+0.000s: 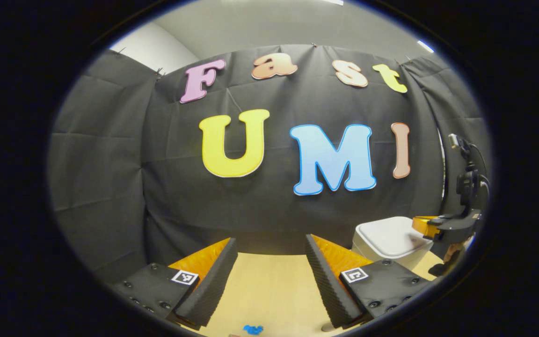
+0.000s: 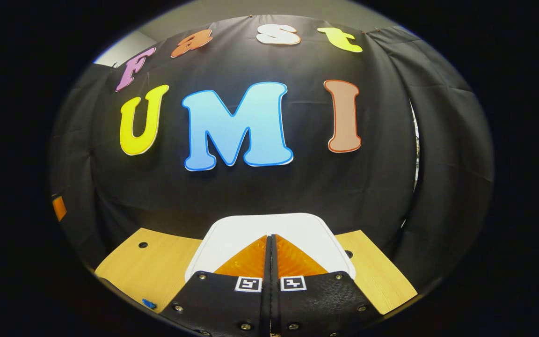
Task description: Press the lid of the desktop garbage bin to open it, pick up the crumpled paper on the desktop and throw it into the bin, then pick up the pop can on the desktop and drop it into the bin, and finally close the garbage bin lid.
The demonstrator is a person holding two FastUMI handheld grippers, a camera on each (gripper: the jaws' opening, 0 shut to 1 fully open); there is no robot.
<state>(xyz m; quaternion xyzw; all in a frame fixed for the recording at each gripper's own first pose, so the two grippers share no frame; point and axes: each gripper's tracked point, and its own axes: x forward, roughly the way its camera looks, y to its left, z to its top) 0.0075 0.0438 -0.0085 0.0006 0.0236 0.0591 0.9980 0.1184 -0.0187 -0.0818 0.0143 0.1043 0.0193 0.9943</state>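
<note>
The white garbage bin (image 1: 384, 241) stands at the back right of the wooden table, its lid (image 2: 269, 227) flat and closed. My right gripper (image 2: 270, 237) is shut with nothing between its fingers, and its tips hang over the middle of the lid; I cannot tell whether they touch it. In the left gripper view the right gripper (image 1: 420, 225) reaches over the bin from the right side. My left gripper (image 1: 270, 239) is open and holds nothing, low over the table to the left of the bin.
The light wooden table (image 2: 157, 264) runs up to the black cloth wall just behind the bin. It has small round holes (image 2: 143, 245) and a small blue mark (image 1: 253, 329) near the front. A camera mount (image 1: 466, 182) stands at the far right.
</note>
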